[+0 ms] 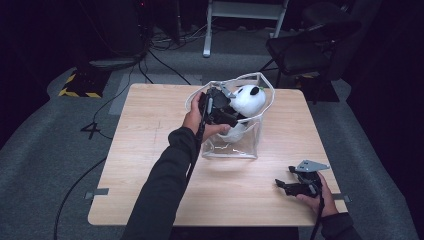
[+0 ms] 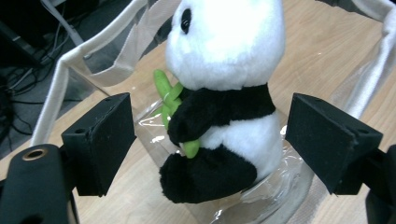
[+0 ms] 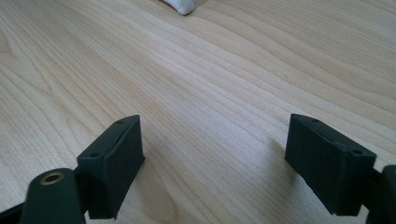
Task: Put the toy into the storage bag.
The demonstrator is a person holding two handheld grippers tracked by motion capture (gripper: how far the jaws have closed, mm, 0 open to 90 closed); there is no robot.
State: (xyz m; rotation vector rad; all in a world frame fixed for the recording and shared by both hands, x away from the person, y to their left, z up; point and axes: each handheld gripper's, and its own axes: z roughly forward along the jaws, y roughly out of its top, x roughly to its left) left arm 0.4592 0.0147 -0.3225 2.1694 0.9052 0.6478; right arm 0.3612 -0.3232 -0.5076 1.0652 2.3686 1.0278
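Observation:
A black-and-white panda plush [image 1: 248, 98] holding a green bamboo sprig [image 2: 168, 93] sits upright inside a clear plastic bag [image 1: 235, 149] with white trim and handles [image 2: 70, 60]. The bag stands on the far middle of the wooden table [image 1: 150, 150]. My left gripper [image 1: 226, 112] reaches into the bag's mouth from the left. In the left gripper view this gripper [image 2: 210, 135] is open, its pads on either side of the panda's [image 2: 224, 60] body and clear of it. My right gripper [image 1: 284, 183] rests low over the table's near right corner, open with only bare wood between its pads [image 3: 116, 158].
A white corner of the bag [image 3: 183, 5] shows at the top of the right gripper view. Beyond the table stand a black chair [image 1: 305, 45] and a white frame [image 1: 245, 12], with cables on the grey floor. A cable [image 1: 197, 145] trails along the left forearm.

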